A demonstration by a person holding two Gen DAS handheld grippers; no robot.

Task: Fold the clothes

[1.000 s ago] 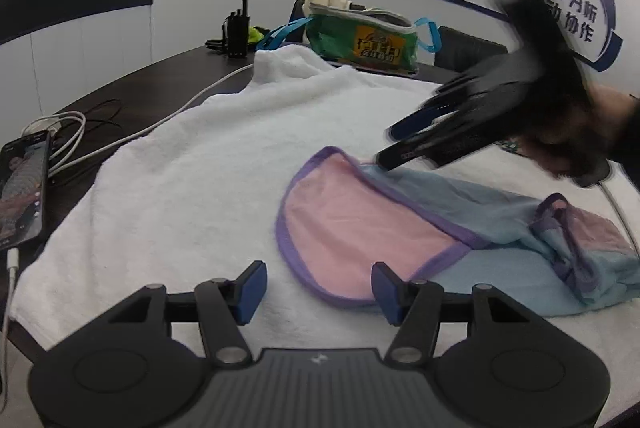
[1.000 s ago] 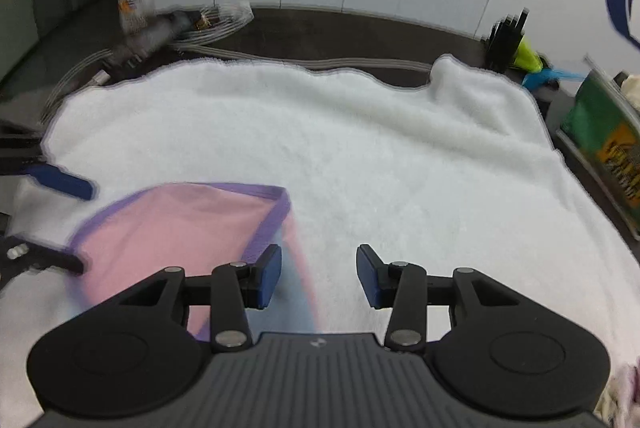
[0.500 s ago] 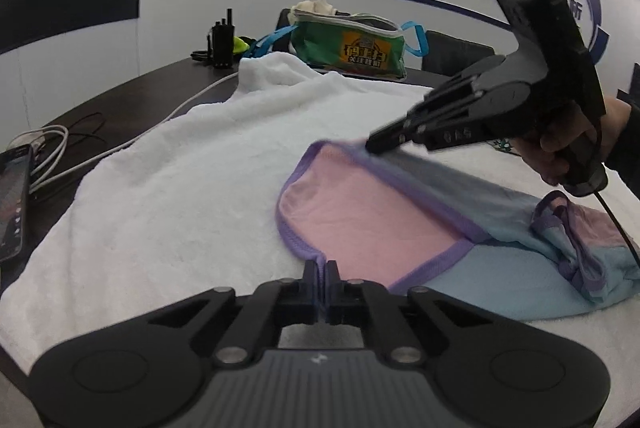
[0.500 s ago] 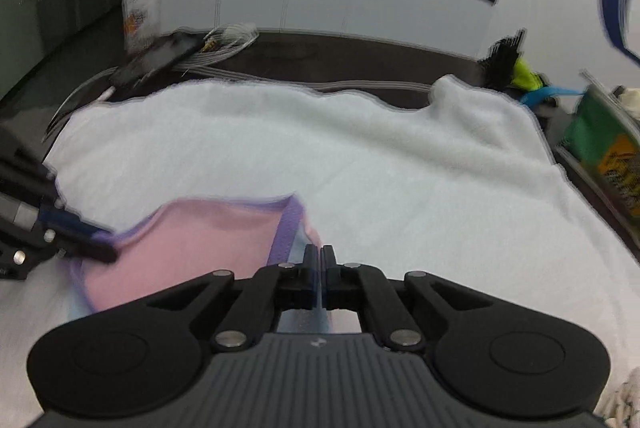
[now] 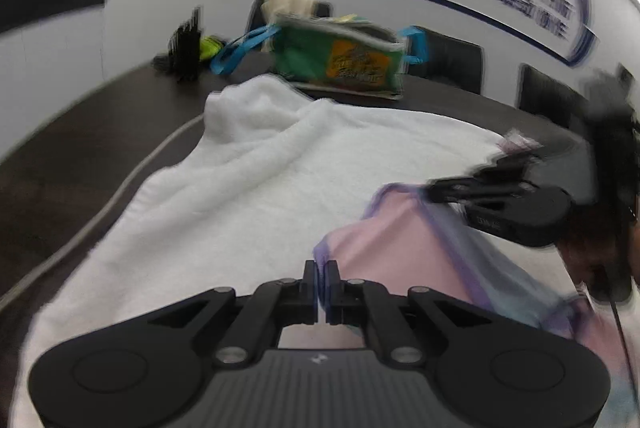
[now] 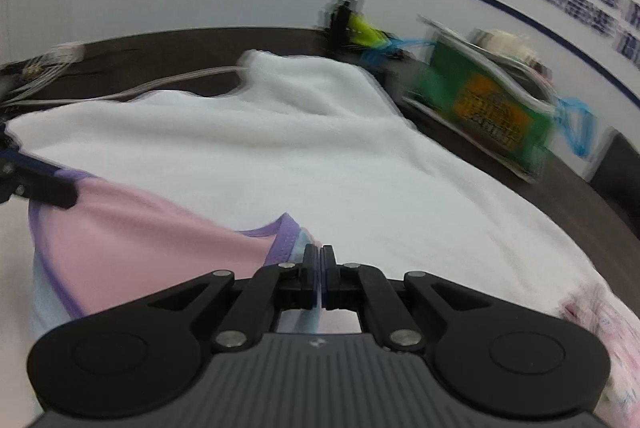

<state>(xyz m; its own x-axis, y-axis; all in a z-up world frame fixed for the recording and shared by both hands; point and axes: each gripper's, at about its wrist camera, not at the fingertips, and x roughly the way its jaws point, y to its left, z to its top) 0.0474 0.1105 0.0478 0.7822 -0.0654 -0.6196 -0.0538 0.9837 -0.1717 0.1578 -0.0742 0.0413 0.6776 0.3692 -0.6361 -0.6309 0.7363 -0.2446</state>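
Both grippers pinch the purple-trimmed hem of the pink and blue garment (image 6: pixel 152 228): right gripper (image 6: pixel 319 260) clamped fast, left gripper (image 5: pixel 321 274) with jaws easing apart on the trim. Garment spans between them over the white towel (image 5: pixel 260 180), stretched left-to-right, ready for folding across.

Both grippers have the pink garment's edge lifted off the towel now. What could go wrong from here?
1. The left gripper pinches only the purple hem of the pink garment, and its jaws are opening, so that corner may drop.
2. The right gripper also holds a thin edge; uneven pulling could skew the fold.
3. Dragging could bunch the white towel underneath.
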